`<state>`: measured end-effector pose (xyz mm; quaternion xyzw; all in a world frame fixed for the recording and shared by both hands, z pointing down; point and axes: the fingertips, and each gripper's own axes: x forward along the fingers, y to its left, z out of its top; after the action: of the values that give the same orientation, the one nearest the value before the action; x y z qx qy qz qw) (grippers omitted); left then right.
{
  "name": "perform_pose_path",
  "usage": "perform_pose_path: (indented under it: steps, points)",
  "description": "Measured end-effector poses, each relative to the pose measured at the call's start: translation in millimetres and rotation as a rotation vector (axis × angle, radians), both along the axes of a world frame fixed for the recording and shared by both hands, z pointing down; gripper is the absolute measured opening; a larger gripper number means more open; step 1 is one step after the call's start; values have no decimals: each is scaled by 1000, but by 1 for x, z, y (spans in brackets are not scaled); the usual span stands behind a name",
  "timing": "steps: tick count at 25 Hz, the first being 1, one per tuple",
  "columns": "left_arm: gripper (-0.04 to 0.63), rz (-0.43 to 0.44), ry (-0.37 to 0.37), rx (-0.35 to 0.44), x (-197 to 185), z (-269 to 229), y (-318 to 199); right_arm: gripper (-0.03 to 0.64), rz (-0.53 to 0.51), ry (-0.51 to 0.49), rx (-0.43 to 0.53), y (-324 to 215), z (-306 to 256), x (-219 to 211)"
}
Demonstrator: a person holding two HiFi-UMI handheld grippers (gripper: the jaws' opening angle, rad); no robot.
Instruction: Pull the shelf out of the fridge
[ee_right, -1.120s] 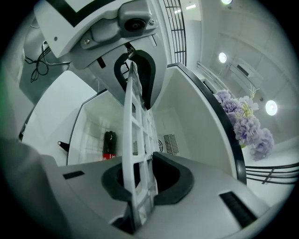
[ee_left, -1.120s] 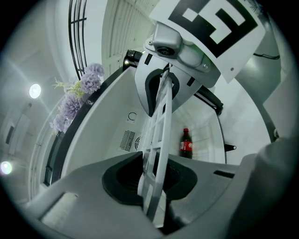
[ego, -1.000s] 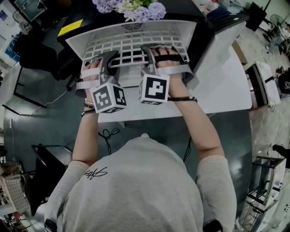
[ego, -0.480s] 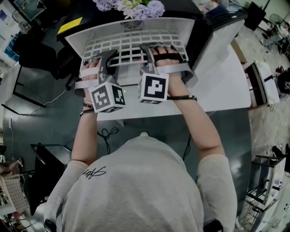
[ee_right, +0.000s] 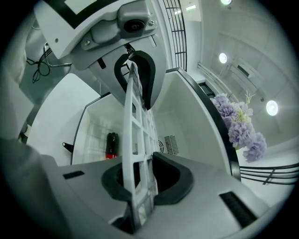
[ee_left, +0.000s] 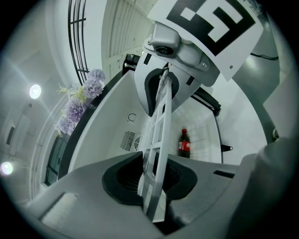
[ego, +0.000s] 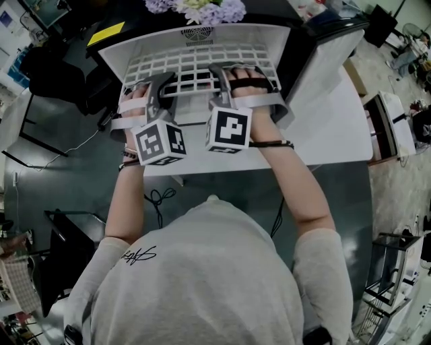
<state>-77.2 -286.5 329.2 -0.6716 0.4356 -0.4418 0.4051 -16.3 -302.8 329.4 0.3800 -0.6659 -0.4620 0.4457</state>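
A white grid shelf (ego: 202, 64) sticks out of the open fridge (ego: 296, 40) toward the person. My left gripper (ego: 158, 94) is shut on the shelf's front edge at the left. My right gripper (ego: 232, 86) is shut on the same edge, to the right of the left one. In the left gripper view the shelf (ee_left: 156, 135) runs edge-on between my left gripper's (ee_left: 153, 184) jaws, and the right gripper (ee_left: 161, 86) clamps it farther along. In the right gripper view the shelf (ee_right: 135, 135) passes through my right gripper (ee_right: 140, 186), with the left gripper (ee_right: 135, 77) beyond.
A cola bottle (ee_left: 184, 144) stands inside the white fridge cavity, also seen as the bottle (ee_right: 111, 144). The fridge door (ego: 330, 64) hangs open at the right. Purple flowers (ego: 202, 10) sit on top of the fridge. The fridge stands on a white table (ego: 337, 135).
Hardly anything. Both grippers keep their hold on the shelf's front edge; the whole scene has shifted up very slightly in the head view.
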Motion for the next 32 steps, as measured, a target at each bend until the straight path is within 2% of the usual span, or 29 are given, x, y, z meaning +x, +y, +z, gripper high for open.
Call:
perform_pose_path:
  steps: [32]
  points:
    - [57,-17,10,8,0,-2,17,49,-11,-10,-1,18,-1,-1]
